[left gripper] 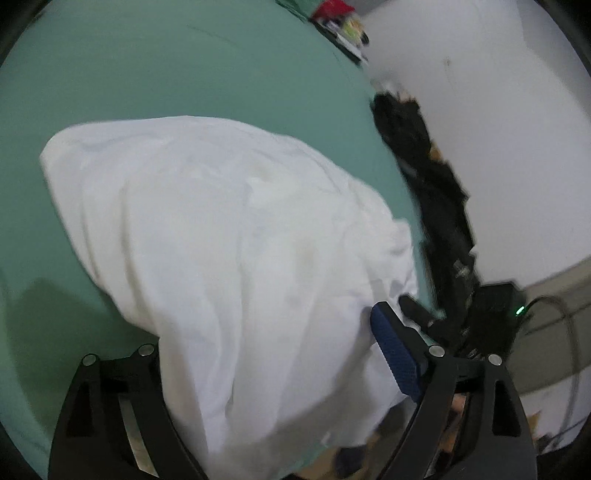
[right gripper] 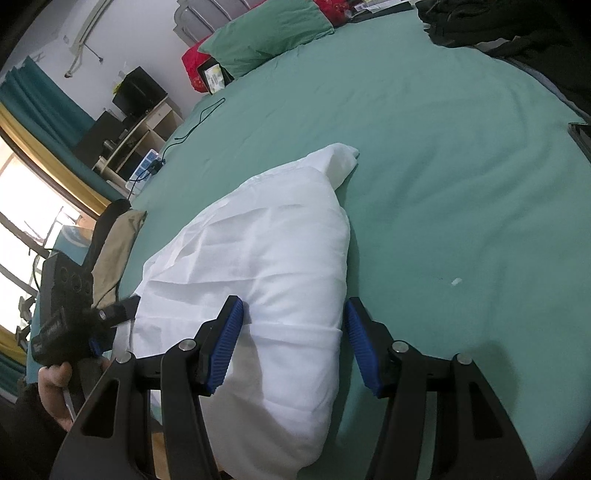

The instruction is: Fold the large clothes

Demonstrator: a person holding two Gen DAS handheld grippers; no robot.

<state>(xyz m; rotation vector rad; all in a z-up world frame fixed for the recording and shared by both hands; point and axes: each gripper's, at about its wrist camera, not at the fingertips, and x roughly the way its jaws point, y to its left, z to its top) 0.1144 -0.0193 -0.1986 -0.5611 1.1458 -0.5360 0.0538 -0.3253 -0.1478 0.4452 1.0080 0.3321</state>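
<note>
Nearest in the right wrist view, the right gripper point(right gripper: 293, 341) stands with its ribbed blue pads point(right gripper: 227, 345) apart, straddling the near end of a white garment point(right gripper: 258, 266); the left pad touches the cloth, the right pad stands just clear of it, so nothing is pinched. In the left wrist view the left gripper point(left gripper: 266, 369) is draped by the same soft, creased cloth, which hides one finger; I cannot tell whether its jaws are closed on the fabric. The garment lies bunched in a puffy, tapering mound on a smooth green bedsheet point(right gripper: 443, 166). To the left a hand point(right gripper: 55, 387) holds the other black tool beside a tan cloth point(right gripper: 114, 247). Farther off lie a green pillow point(right gripper: 266, 33), dark clothes point(right gripper: 480, 26), a wooden shelf unit point(right gripper: 140, 129) and teal curtains point(right gripper: 37, 107) by a bright window.
</note>
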